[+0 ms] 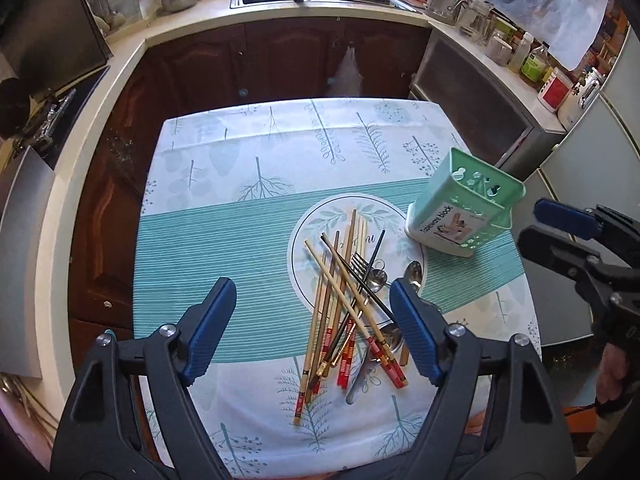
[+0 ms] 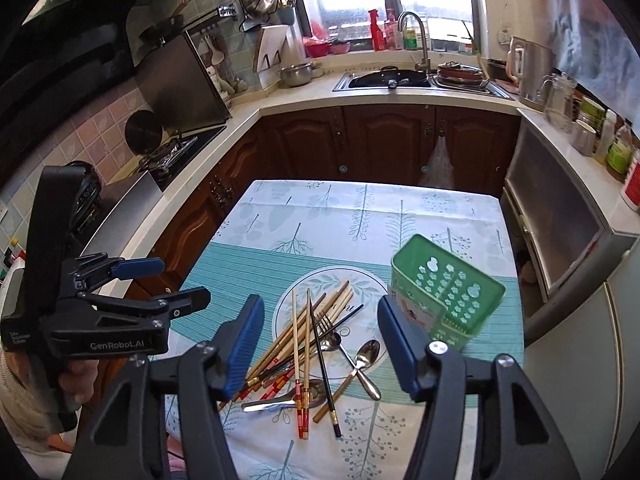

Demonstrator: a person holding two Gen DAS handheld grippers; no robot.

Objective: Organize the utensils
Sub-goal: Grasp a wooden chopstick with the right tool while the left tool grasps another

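- left wrist view: my left gripper (image 1: 312, 332) hangs above the near edge of a small table (image 1: 208, 168) covered in a pale leaf-print cloth. its blue pads stand wide apart with nothing between them.
- right wrist view: my right gripper (image 2: 320, 344) also hangs over the near edge, jaws parted and empty, somewhat narrower than the left.
- the pile of utensils sits in the middle of the table, partly on a round printed circle (image 1: 316, 216) in the cloth.
- the pile holds wooden chopsticks (image 1: 340, 288) with red patterned ends, black chopsticks (image 2: 320, 356), a fork (image 2: 329, 326) and several metal spoons (image 2: 366, 360), all crossed over one another.
- a green perforated holder (image 2: 452, 292) stands just beside the pile on its right, slightly tilted, mouth open towards me.
- i judge the chopsticks light, stiff and thin, likely to roll or pivot if pinched near one end; a hold near the middle of the shaft should keep them level.
- i judge the spoons and fork heavier and slick, best taken across the flat handle.
- lifting any one piece may drag its tangled neighbours, so a top-lying stick seems the safest first pick.
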